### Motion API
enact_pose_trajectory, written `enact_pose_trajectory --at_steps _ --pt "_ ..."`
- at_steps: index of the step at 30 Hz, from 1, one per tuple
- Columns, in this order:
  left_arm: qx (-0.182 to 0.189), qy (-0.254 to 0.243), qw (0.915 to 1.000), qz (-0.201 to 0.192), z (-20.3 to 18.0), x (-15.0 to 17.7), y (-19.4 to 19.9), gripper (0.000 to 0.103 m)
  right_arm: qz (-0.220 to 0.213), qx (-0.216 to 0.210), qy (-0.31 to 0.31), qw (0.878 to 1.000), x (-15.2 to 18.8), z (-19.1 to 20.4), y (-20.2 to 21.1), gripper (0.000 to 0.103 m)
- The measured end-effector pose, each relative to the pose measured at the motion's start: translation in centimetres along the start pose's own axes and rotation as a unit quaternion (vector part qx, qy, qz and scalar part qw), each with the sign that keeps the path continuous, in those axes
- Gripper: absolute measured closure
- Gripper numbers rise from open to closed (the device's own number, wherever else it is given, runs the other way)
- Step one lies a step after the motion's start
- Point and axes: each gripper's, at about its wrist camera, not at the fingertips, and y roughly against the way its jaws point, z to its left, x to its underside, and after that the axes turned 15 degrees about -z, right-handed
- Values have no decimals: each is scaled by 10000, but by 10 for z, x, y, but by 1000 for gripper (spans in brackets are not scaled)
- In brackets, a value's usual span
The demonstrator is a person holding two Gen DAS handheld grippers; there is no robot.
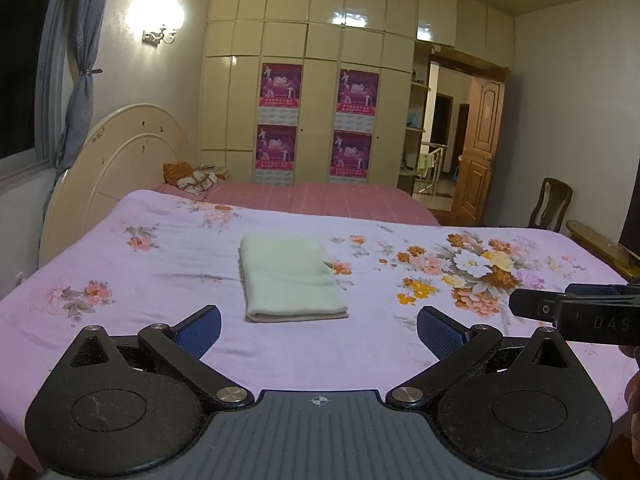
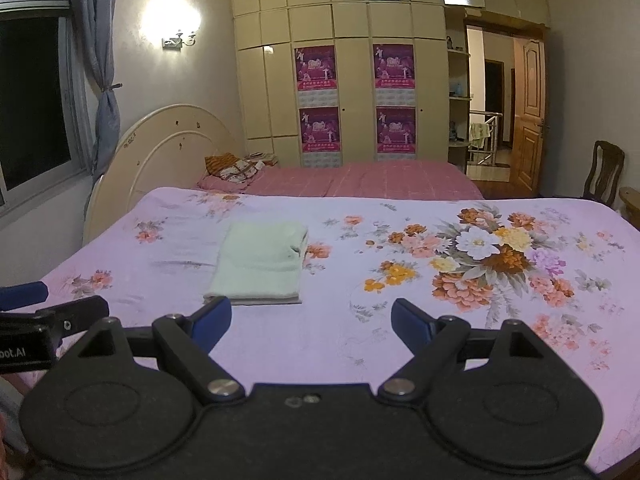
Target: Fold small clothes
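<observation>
So the pale green cloth (image 1: 292,276) is found lying flat on the floral bedsheet (image 1: 440,368), already squared into a tidy rectangle with layered edges stacked at the near side; it looks about done as far as folding is concerned, though that's only judged from how it lies. The left gripper (image 1: 319,330) is held just short of it with jaws spread wide and nothing between them; the right gripper (image 2: 311,322) is likewise held off the cloth, jaws wide apart and empty, with the cloth ahead and to its left. Nothing is touched by either one.

Handling-wise, the cloth is expected to be light, soft and floppy; it'll sag and unfold if it's pinched by one layer only. All layers are best caught together at a near corner or along the thick folded edge, one gripper per corner, so the stack is kept square. A small tuck or wrinkle is seen at the far right corner, possibly a loose flap; it's too small to be called for sure.
</observation>
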Motion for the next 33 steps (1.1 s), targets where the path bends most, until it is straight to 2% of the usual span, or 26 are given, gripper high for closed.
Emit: enact_pose_trajectory --at_steps 33 --pt "8 32 10000 28 -20 9 -5 0 65 98 -19 9999 4 -8 5 16"
